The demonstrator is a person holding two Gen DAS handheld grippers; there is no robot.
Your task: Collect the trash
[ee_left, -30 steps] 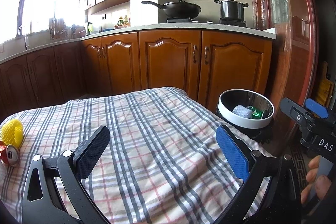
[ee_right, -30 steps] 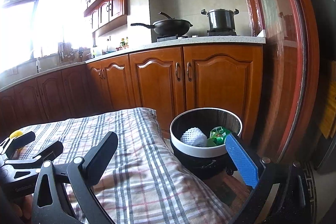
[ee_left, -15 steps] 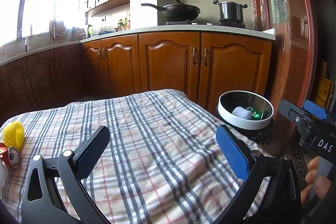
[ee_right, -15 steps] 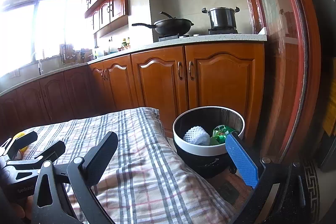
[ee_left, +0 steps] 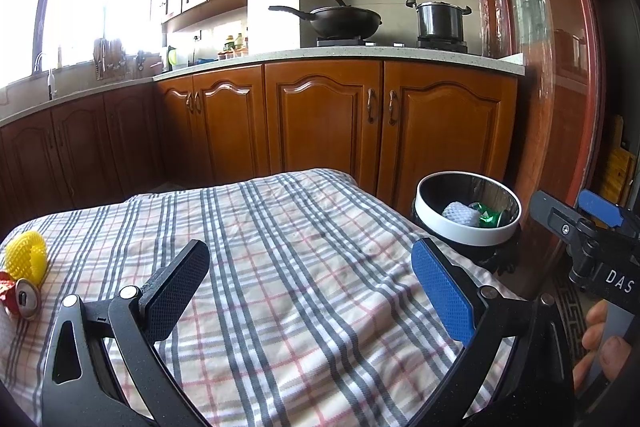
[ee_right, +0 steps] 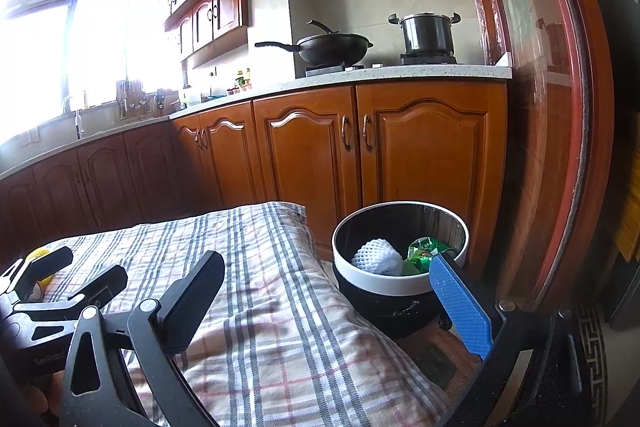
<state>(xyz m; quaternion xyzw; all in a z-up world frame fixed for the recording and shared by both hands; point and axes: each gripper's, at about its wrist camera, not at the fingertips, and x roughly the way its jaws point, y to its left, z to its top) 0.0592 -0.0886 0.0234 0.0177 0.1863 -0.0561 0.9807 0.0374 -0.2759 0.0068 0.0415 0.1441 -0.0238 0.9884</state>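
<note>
- The left gripper (ee_left: 310,291) hangs over the checked tablecloth (ee_left: 280,247), its black and blue fingers spread wide with nothing between them.
- The right gripper (ee_right: 326,303) is just as wide open and holds nothing; its blue finger (ee_right: 460,307) overlaps the near rim of the bin in its own view.
- The trash bin (ee_right: 400,283), round, black with a white rim, stands on the floor just off the table's far right corner, at about two o'clock from the left gripper.
- Inside the bin lie a white foam net (ee_right: 378,257) and, touching it on the right, a crumpled green wrapper (ee_right: 426,247).
- Still on the table, at about nine o'clock from the left gripper near the cloth's left edge, sit a yellow foam net (ee_left: 26,259) and just in front of it a red can (ee_left: 22,301) on its side, its top facing the camera.
- A person's hand (ee_left: 604,343) grips the handle of the right gripper at the lower right of the left view.
- Behind, a wok (ee_left: 340,21) and a steel pot (ee_left: 440,19) sit on the stove above brown cabinets (ee_left: 320,127).
</note>
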